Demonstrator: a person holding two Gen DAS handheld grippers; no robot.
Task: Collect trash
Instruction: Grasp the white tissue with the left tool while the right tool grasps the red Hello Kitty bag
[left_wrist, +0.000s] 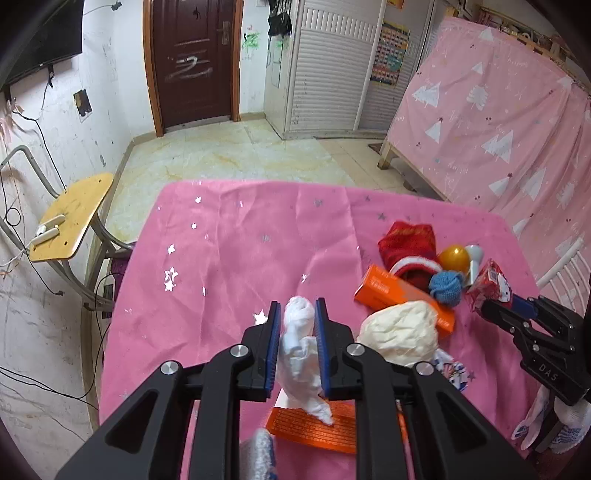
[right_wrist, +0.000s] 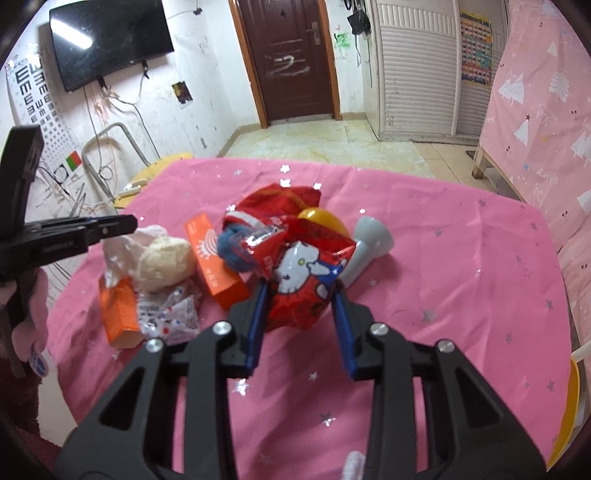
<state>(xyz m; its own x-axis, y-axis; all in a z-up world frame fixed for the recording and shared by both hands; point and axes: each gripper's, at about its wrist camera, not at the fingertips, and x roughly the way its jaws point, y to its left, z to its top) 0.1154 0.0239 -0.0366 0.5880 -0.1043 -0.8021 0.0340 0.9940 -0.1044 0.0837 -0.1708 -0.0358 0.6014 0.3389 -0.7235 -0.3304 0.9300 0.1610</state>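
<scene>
Left gripper (left_wrist: 299, 314) clamped tight on a crumpled white tissue (left_wrist: 300, 354), blue pads pressing both sides, wad lifted clear of the pink tablecloth (left_wrist: 221, 258). Right gripper (right_wrist: 300, 295) squeezed onto a red Hello Kitty snack wrapper (right_wrist: 301, 280), pads dug into its puffy sides (cat face pointing straight at the camera).

Everything else placed off the orange box (right_wrist: 218, 266) in the middle of the pile:
- just left of it in the right wrist view, touching: cream crumpled paper ball (right_wrist: 166, 258)
- in front of that ball, nearer the camera: dotted white wrapper (right_wrist: 170, 314) and a second orange carton (right_wrist: 120, 314)
- right behind the box: blue yarn ball (left_wrist: 446, 286) and red knit sock (left_wrist: 410, 247), sock cuff resting on the box's far end
- beyond the sock: yellow ball (left_wrist: 453, 257), with a grey funnel-shaped thing (right_wrist: 369, 236) lying tipped on its side beside it
- well off to the box's left, past the table edge: wooden chair (left_wrist: 74, 218) with a white power strip on the seat

Can't tell what the fuzzy white-blue thing at the bottom of the left wrist view is, too blurred.
</scene>
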